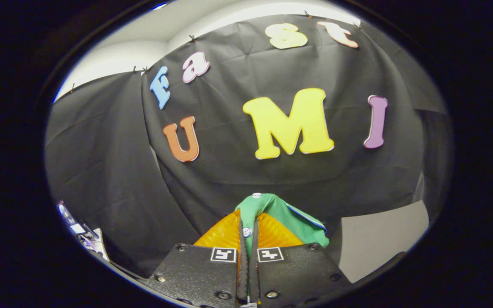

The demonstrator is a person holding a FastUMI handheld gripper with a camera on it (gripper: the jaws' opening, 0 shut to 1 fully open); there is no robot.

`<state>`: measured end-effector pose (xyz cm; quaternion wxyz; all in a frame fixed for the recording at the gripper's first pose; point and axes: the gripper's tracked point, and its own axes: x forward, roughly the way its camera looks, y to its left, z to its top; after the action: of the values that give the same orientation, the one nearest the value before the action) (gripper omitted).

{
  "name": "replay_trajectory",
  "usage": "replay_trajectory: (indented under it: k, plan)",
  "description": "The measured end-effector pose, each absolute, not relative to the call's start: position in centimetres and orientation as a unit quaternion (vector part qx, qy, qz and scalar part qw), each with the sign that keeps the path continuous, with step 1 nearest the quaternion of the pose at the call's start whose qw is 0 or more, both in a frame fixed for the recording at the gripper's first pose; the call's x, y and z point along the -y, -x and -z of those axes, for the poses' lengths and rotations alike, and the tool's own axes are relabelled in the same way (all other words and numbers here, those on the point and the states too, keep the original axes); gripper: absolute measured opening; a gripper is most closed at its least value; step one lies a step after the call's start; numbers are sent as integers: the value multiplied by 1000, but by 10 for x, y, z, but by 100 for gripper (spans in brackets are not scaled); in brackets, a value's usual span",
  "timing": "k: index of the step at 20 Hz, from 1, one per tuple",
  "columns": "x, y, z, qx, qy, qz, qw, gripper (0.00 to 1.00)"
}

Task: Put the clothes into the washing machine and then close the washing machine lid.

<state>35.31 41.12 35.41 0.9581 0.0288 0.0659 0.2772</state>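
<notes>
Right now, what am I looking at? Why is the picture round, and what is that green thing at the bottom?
The camera rides on a hand-held gripper, a tool with two fingers that a person carries. Its lens bends everything, so the picture looks round. The two fingers stick out at the bottom, pressed close together. Pinched between them is a green piece of clothing with small white buttons, lifted up in the air. Behind it hangs the booth's black cloth wall. The clothing is meant for a washing machine.
</notes>
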Motion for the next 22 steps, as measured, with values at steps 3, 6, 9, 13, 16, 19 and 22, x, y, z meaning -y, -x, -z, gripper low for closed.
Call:
replay_trajectory:
  k: [3, 6, 9, 13, 16, 19, 22]
  plan:
    - [-439, -374, -318, -95, -25, -282, 954, 5]
    - [-457, -397, -276, -132, -17, -281, 950, 5]
    - [-470, -418, -231, -172, -16, -275, 946, 5]
    - [-479, -449, -178, -215, -12, -261, 941, 5]
    - [-482, -467, -143, -246, -8, -250, 936, 5]
    - [-481, -481, -108, -275, -4, -241, 931, 5]
    - [-479, -491, -72, -308, -2, -231, 923, 5]
